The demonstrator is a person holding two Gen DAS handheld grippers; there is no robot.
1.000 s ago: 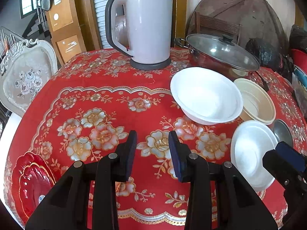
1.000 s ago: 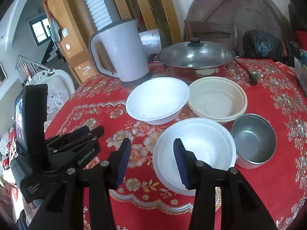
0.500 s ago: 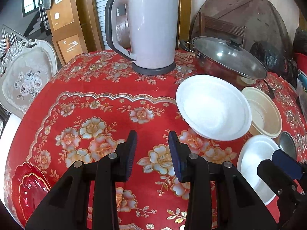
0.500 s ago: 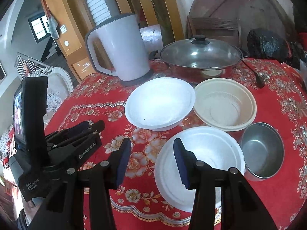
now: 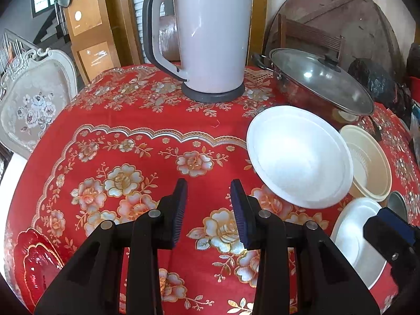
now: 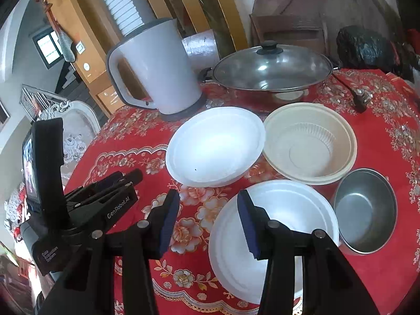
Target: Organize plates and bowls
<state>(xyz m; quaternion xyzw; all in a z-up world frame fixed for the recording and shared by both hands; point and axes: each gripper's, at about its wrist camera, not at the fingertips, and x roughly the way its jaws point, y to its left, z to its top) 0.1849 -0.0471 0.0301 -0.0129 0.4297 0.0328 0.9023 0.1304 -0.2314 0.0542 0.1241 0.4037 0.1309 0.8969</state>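
Observation:
A large white foam bowl (image 5: pixel 299 157) (image 6: pixel 215 144) sits mid-table. Right of it is a beige plastic bowl (image 5: pixel 370 162) (image 6: pixel 309 141). A second white foam bowl (image 5: pixel 357 239) (image 6: pixel 283 210) sits nearer, with a small steel bowl (image 6: pixel 365 210) to its right. A red plate (image 5: pixel 34 262) lies at the table's near left edge. My left gripper (image 5: pixel 208 210) is open and empty, above the tablecloth left of the large white bowl. My right gripper (image 6: pixel 207 223) is open and empty, its right finger over the near white bowl's rim.
A white electric kettle (image 5: pixel 210 34) (image 6: pixel 157 71) stands at the back. A lidded steel pot (image 5: pixel 320 84) (image 6: pixel 273 71) sits behind the bowls. A red flowered cloth (image 5: pixel 131 144) covers the round table. An ornate chair (image 5: pixel 29 99) stands at the left.
Both grippers have moved forward over the table toward the bowls, so the dishes and kettle loom larger. Both stay open and empty; no dish has moved.

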